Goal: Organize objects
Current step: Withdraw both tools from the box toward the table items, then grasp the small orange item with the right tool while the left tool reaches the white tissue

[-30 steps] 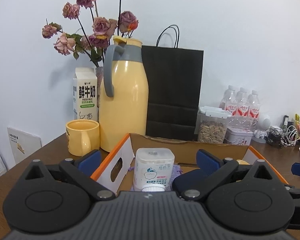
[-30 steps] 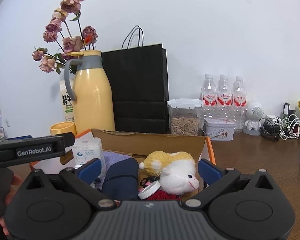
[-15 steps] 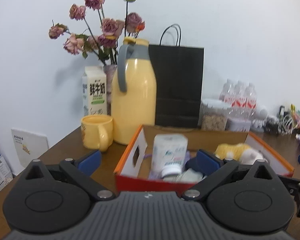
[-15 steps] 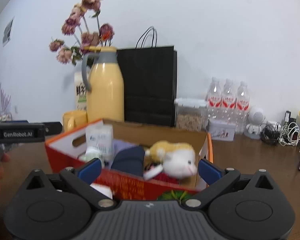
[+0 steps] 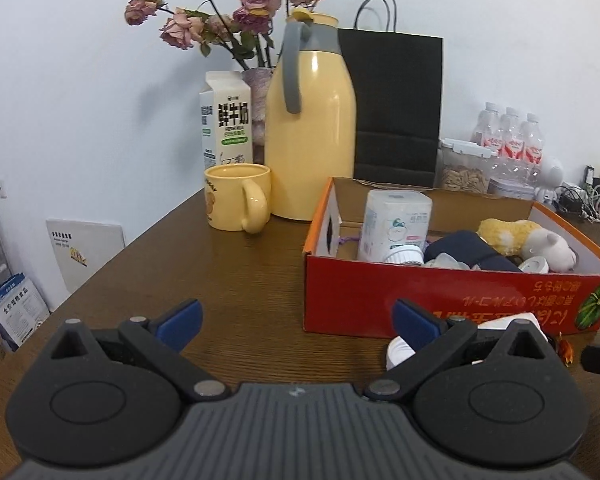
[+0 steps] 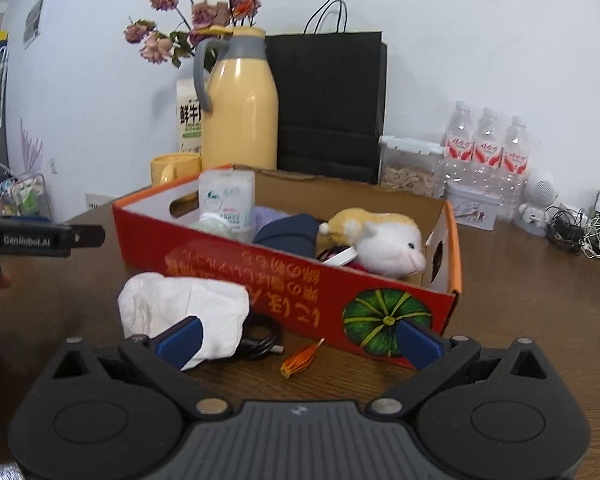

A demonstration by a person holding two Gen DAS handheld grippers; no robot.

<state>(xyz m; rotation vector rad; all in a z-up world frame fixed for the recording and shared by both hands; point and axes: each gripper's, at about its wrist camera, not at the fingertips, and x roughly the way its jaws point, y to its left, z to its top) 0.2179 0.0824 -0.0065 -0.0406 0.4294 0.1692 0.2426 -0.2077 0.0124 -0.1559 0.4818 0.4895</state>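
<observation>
**Red box packed, both grippers empty above the tabletop**

I see the red cardboard box [image 6: 300,276] on the brown tabletop [image 5: 228,292], printed with a green pumpkin and upside-down orange lettering I can't read. Inside it: a white tissue pack [image 6: 227,196], a dark blue bundle [image 6: 288,232] and a yellow-and-white plush toy [image 6: 380,240]. Just in front of the box lie a crumpled white tissue [image 6: 180,312], a black cable [image 6: 260,340] and a small orange scrap [image 6: 300,360].

My left gripper [image 5: 296,320] is spread wide, holding nothing. My right gripper [image 6: 300,338] is equally wide and empty; whether a fingertip touches the tissue I cannot tell.

Readable: "GenRobot.AI" on the left unit; "鲜牛奶" on the milk carton [image 5: 226,120].
</observation>
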